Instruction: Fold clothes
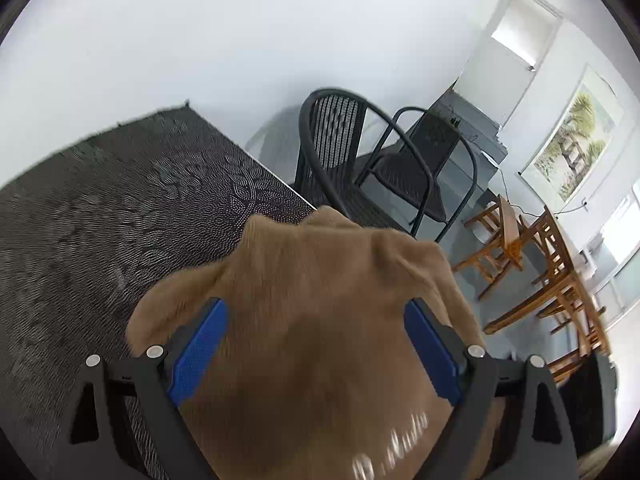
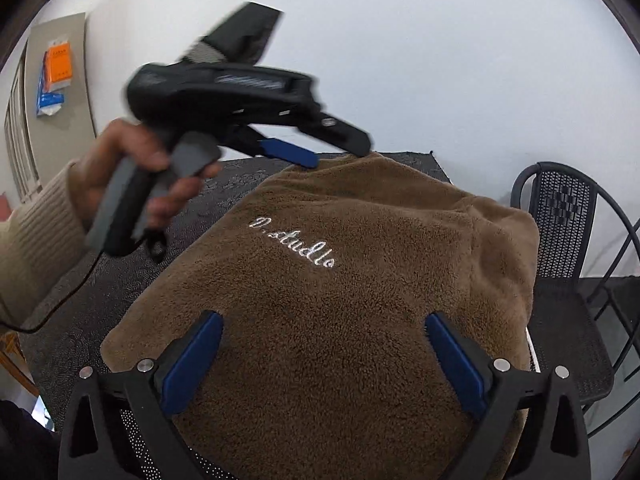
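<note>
Both the left gripper point(image 2: 338, 154) and right gripper point(image 2: 324, 326) stand spread wide over the brown fleece point(image 2: 340, 300) on the dark table point(image 1: 100, 220)

The left wrist view looks close over the brown fleece garment point(image 1: 320, 320) toward a black metal chair point(image 1: 360, 152) and wooden chairs point(image 1: 552, 248). The right wrist view faces the same garment, chair and dark table mat point(image 2: 100, 288), close up.
</note>
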### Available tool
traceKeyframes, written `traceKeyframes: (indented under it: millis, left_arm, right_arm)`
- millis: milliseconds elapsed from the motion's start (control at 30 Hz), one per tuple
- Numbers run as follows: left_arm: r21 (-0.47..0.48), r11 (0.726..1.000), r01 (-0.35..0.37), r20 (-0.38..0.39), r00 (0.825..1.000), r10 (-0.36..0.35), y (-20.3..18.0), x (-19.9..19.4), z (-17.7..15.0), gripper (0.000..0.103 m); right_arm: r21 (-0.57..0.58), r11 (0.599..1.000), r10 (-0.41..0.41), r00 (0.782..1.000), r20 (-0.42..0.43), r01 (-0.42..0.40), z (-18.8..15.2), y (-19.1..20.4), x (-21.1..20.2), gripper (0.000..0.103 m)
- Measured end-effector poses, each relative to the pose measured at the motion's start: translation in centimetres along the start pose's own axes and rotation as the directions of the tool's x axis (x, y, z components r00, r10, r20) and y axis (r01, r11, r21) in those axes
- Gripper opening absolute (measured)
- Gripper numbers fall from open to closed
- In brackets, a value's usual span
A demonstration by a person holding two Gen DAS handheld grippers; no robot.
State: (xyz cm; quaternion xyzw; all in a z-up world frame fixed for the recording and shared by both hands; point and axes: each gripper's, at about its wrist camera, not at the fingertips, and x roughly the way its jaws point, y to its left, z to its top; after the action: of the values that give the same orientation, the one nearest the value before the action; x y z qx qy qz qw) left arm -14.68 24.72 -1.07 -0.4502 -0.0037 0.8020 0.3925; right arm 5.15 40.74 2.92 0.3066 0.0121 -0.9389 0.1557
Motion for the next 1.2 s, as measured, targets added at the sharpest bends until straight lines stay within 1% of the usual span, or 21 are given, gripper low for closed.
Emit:
traceKeyframes:
  millis: [67, 233, 333, 367, 467, 600, 667, 700, 767, 833, 900, 967, 1000, 1033, 1100, 1133, 1167, 1200]
  left_arm:
    - [-0.043, 0.999, -0.016, -0.041, 0.999, 0.015, 1.0, 1.8, 0.5, 0.092]
    - [-0.114, 0.992, -0.051, -0.124, 0.992, 0.037, 3.5, 5.2, -0.1, 0.092]
    - [-0.155, 0.985, -0.074, -0.175, 0.984, 0.047, 5.0, 7.2, -0.4, 0.095]
    - [-0.151, 0.985, -0.079, -0.177, 0.983, 0.052, 5.0, 7.4, -0.5, 0.096]
    - [-0.124, 0.988, -0.09, -0.169, 0.983, 0.069, 4.4, 7.3, -0.8, 0.096]
    - [-0.15, 0.987, -0.051, -0.094, 0.995, 0.037, 4.4, 5.2, -0.5, 0.096]
    - [-0.198, 0.98, 0.017, -0.037, 0.999, -0.025, 4.4, 3.1, -0.6, 0.096]
    - [-0.223, 0.973, 0.055, -0.006, 0.998, -0.057, 4.4, 2.0, -0.6, 0.096]
    - [-0.264, 0.955, 0.135, 0.048, 0.991, -0.127, 4.2, -0.4, -0.9, 0.096]
    - [-0.266, 0.945, 0.19, 0.075, 0.981, -0.176, 3.8, -2.2, -1.3, 0.096]
    - [-0.252, 0.94, 0.23, 0.082, 0.973, -0.216, 2.9, -3.6, -1.7, 0.096]
    - [-0.243, 0.937, 0.249, 0.047, 0.968, -0.245, 1.6, -3.3, -2.1, 0.097]
    - [-0.247, 0.937, 0.248, 0.026, 0.968, -0.249, 1.3, -2.8, -2.1, 0.097]
    - [-0.253, 0.937, 0.243, 0.005, 0.968, -0.25, 1.2, -2.2, -2.0, 0.097]
    - [-0.256, 0.949, 0.186, -0.025, 0.98, -0.199, 1.3, -0.8, -2.1, 0.097]
    - [-0.271, 0.949, 0.157, -0.035, 0.984, -0.173, 1.7, 0.1, -2.1, 0.097]
    - [-0.303, 0.941, 0.151, -0.047, 0.984, -0.173, 2.4, 1.4, -2.3, 0.097]
    - [-0.305, 0.941, 0.147, -0.052, 0.984, -0.17, 2.5, 2.0, -2.3, 0.096]
  right_arm:
    - [0.0, 1.0, -0.004, 1.0, -0.003, 0.004, 0.0, 0.1, 0.1, 0.102]
    - [-0.007, 1.0, -0.018, 1.0, -0.017, 0.018, 0.1, 0.3, 0.5, 0.102]
    - [0.002, 1.0, -0.012, 1.0, -0.025, 0.012, 0.2, 0.1, 0.8, 0.102]
    - [0.005, 1.0, -0.008, 1.0, -0.028, 0.009, 0.4, 0.1, 0.9, 0.102]
    - [0.007, 1.0, -0.007, 0.999, -0.033, 0.008, 0.5, 0.0, 0.9, 0.102]
    - [0.003, 1.0, -0.015, 0.999, -0.033, 0.015, 0.7, 0.0, 1.1, 0.102]
    - [0.002, 1.0, -0.018, 0.999, -0.032, 0.018, 0.5, 0.0, 1.1, 0.102]
    - [0.001, 1.0, -0.019, 0.999, -0.032, 0.019, 0.5, 0.0, 1.1, 0.102]
    - [0.0, 1.0, -0.021, 0.999, -0.033, 0.021, 0.5, 0.1, 0.7, 0.102]
    - [-0.001, 1.0, -0.021, 0.999, -0.032, 0.021, 0.3, 0.3, 0.1, 0.102]
    - [-0.001, 1.0, -0.022, 0.999, -0.032, 0.022, 0.3, 0.3, 0.0, 0.102]
    - [-0.002, 1.0, -0.023, 0.999, -0.032, 0.023, 0.2, 0.4, -0.1, 0.102]
    - [-0.003, 1.0, -0.024, 0.999, -0.032, 0.024, 0.1, 0.5, -0.1, 0.102]
    - [-0.003, 1.0, -0.024, 0.999, -0.031, 0.024, 0.1, 0.5, -0.1, 0.102]
    - [-0.004, 1.0, -0.025, 0.999, -0.031, 0.025, 0.2, 0.4, 0.0, 0.102]
    - [-0.004, 1.0, -0.028, 0.999, -0.03, 0.027, 0.2, 0.3, 0.1, 0.102]
    - [-0.005, 1.0, -0.031, 0.999, -0.03, 0.03, 0.2, 0.3, 0.1, 0.102]
    - [-0.005, 0.999, -0.034, 0.999, -0.029, 0.033, 0.2, 0.3, 0.1, 0.102]
